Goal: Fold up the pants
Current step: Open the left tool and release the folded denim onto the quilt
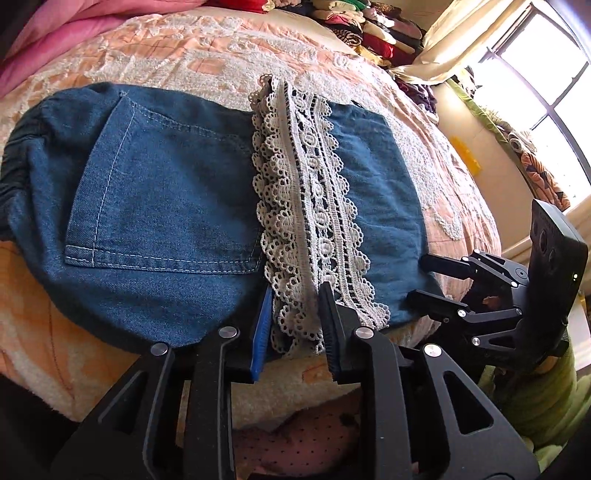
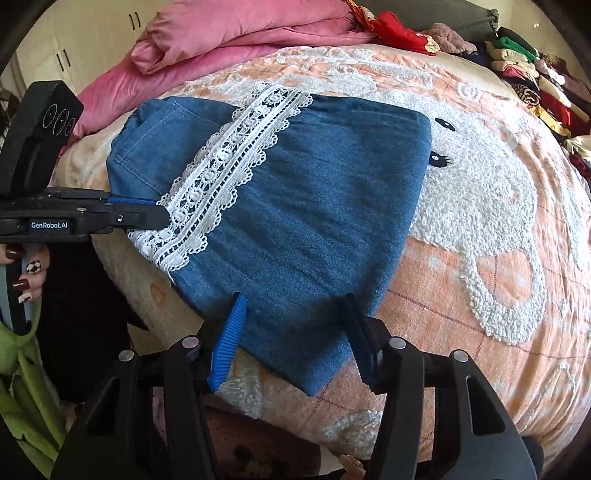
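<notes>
Blue denim pants (image 1: 162, 199) lie folded on the bed, with a white lace hem (image 1: 306, 206) lying across the middle. My left gripper (image 1: 295, 321) is open at the near edge, its fingers either side of the lace end. The pants (image 2: 306, 192) and lace (image 2: 225, 166) also show in the right wrist view. My right gripper (image 2: 295, 332) is open, its fingers straddling the near corner of the denim. The right gripper also shows in the left wrist view (image 1: 428, 280), and the left gripper in the right wrist view (image 2: 159, 212).
The bed has a peach and white fleece blanket (image 2: 480, 221). A pink quilt (image 2: 229, 40) lies at the head. Stacks of folded clothes (image 1: 373, 29) sit at the far side. A window (image 1: 546, 74) is at the right.
</notes>
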Demonstrator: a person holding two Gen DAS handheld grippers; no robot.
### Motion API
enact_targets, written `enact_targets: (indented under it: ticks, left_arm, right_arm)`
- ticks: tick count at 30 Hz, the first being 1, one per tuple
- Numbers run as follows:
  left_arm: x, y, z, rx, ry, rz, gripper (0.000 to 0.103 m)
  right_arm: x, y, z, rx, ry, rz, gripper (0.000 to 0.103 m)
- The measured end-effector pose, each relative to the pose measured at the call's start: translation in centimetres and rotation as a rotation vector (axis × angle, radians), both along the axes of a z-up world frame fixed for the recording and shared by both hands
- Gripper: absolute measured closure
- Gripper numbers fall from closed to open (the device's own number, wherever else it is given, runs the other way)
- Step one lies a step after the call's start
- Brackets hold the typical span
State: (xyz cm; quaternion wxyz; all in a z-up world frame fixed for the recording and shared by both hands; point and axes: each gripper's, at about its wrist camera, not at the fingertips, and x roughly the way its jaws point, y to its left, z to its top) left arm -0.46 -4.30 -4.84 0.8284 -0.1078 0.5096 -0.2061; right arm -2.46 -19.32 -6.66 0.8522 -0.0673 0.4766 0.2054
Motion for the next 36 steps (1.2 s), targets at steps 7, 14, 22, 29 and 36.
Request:
enact_targets:
  ticks: [7,14,22,29,36]
  left_arm:
    - [-0.3,0.3,0.6,0.013,-0.019,0.008,0.080]
    - [-0.9,0.9,1.7,0.056,-0.061,0.033,0.057]
    - [-1.3,1.4,3.1,0.086,-0.111,0.058,0.033]
    - [-1.7,1.9,4.2,0.111,-0.150,0.090,0.013]
    - [-2.3,2.6,4.9,0.131,-0.179,0.116,0.010]
  right_arm:
    - [0.0,-1.1,0.9,0.029,-0.022,-0.043,0.031]
    - [-0.1,-2.0,1.6,0.058,-0.045,-0.082,0.026]
    - [-0.3,-2.7,2.7,0.053,-0.093,-0.132,0.009]
    - [-0.3,-3.2,4.4,0.078,-0.138,-0.163,0.009]
    - [-0.1,-3.3,6.4,0.105,-0.177,-0.176,0.009]
